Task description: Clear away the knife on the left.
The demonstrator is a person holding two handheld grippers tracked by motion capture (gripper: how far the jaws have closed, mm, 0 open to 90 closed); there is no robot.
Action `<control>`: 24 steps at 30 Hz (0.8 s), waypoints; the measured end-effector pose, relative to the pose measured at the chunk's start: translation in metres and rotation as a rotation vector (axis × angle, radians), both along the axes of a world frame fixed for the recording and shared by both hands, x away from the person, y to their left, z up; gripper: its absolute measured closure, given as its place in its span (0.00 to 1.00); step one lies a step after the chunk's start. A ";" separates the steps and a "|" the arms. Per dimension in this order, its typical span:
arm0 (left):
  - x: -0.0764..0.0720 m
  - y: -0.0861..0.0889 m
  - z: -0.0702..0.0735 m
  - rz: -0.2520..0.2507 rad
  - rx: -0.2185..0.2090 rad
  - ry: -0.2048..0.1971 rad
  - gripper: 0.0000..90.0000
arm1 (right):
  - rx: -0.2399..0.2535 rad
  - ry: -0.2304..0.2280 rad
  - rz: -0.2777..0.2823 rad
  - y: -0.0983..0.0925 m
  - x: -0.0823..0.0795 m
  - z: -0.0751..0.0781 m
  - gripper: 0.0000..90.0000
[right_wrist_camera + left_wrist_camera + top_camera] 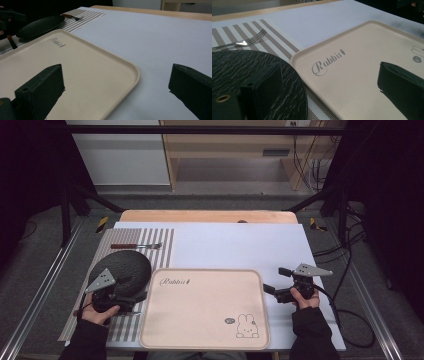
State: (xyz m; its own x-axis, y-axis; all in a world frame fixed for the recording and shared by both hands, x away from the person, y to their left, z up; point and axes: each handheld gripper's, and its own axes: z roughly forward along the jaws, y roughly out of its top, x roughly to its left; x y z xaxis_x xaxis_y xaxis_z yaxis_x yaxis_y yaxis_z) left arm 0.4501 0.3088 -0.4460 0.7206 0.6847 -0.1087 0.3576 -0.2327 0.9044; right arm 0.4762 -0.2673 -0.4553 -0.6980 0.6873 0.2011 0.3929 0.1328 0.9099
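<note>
The tray [200,320] is pale beige-pink, printed with a grey script word "Rabbit" near one corner and a small white rabbit outlined in dark lines near the opposite one. The plate [125,265] is black with a rough, streaked, bark-like texture. Under it lies a placemat [165,240] striped in taupe-brown and white. The fork [136,246] is shiny silver with a reddish-brown handle. A plain white sheet covers the table [210,216], whose bare edge is light wood. Each hand-held gripper, left hand-held gripper [132,290] and right hand-held gripper [277,280], is black with a grey plate on top.
</note>
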 end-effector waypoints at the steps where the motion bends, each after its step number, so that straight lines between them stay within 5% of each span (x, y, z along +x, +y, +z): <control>1: 0.000 0.000 0.000 -0.002 0.002 0.002 0.06 | 0.000 0.001 0.000 0.000 0.000 0.000 0.00; 24: 0.002 0.003 0.012 -0.017 0.054 -0.004 0.06 | -0.005 0.003 0.001 0.001 0.000 0.000 0.00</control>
State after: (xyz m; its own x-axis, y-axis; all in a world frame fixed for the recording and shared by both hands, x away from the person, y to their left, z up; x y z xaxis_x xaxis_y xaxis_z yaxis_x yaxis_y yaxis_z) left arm 0.4519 0.3123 -0.4344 0.7327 0.6771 -0.0687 0.3495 -0.2876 0.8917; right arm 0.4760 -0.2667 -0.4552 -0.6982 0.6874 0.2001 0.3958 0.1378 0.9079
